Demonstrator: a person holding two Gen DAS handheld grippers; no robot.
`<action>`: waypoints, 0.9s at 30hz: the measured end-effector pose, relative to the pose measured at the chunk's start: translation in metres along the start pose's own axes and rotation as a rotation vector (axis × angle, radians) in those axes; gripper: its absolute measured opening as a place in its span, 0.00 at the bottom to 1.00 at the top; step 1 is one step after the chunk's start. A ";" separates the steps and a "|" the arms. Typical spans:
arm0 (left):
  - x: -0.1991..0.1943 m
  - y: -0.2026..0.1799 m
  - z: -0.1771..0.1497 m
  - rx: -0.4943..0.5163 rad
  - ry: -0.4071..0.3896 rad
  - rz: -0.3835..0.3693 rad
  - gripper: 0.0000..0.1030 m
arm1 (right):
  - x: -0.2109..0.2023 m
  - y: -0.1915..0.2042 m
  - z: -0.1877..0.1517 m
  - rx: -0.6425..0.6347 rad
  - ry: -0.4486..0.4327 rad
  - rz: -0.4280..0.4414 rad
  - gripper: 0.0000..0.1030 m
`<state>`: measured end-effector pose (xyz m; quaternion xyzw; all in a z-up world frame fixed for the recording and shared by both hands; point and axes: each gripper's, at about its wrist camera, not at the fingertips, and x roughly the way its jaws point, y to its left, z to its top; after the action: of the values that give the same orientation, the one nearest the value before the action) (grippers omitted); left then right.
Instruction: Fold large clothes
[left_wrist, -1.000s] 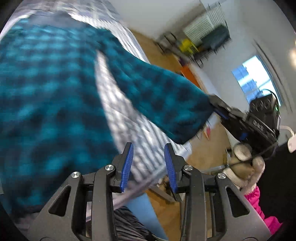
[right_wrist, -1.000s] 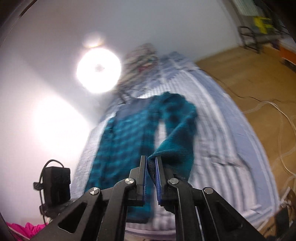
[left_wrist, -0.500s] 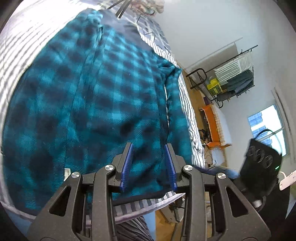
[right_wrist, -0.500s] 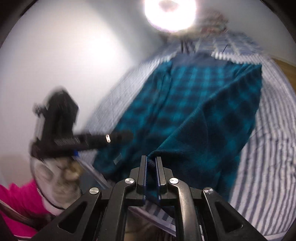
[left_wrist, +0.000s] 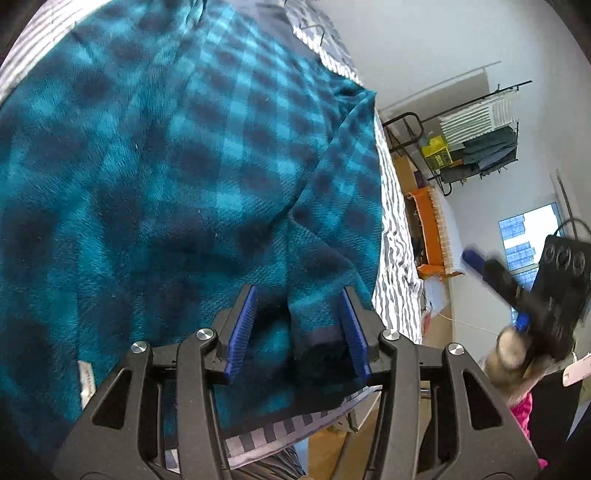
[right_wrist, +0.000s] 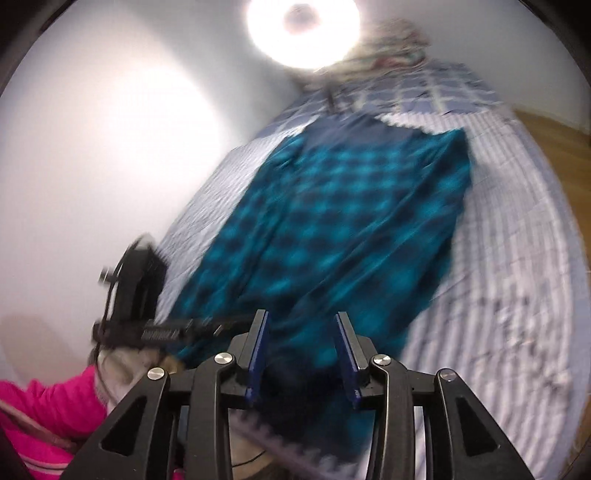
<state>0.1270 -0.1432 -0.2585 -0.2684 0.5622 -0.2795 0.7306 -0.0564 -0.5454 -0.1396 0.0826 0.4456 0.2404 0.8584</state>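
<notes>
Bedding with grey stripes (right_wrist: 509, 266) carries the teal checked garment (right_wrist: 332, 236), which lies flat along the bed, its hem at the near edge. One sleeve (left_wrist: 332, 206) is already folded in over the body along the right side. Left gripper (left_wrist: 297, 328) is opening; the sleeve's cuff lies between its jaws, not pressed. Right gripper (right_wrist: 301, 350) is opening too, just over the hem, grasping nothing. I judge the other side and the lengthwise folds are left.

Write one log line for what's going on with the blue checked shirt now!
shirt: flat on striped bed | sleeve cuff: folded over | left gripper: jaws opening | right gripper: jaws opening
</notes>
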 end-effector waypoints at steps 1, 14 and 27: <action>0.004 0.002 0.000 -0.014 0.014 -0.011 0.45 | 0.000 -0.006 0.008 0.011 -0.008 -0.020 0.39; 0.008 -0.005 -0.004 -0.041 0.101 -0.128 0.45 | 0.062 -0.099 0.133 0.203 -0.018 -0.226 0.50; 0.005 -0.035 -0.020 0.179 0.079 -0.110 0.05 | 0.150 -0.161 0.197 0.363 0.007 -0.452 0.45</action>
<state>0.1046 -0.1730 -0.2416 -0.2215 0.5478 -0.3785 0.7124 0.2301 -0.5981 -0.1898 0.1324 0.4912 -0.0403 0.8600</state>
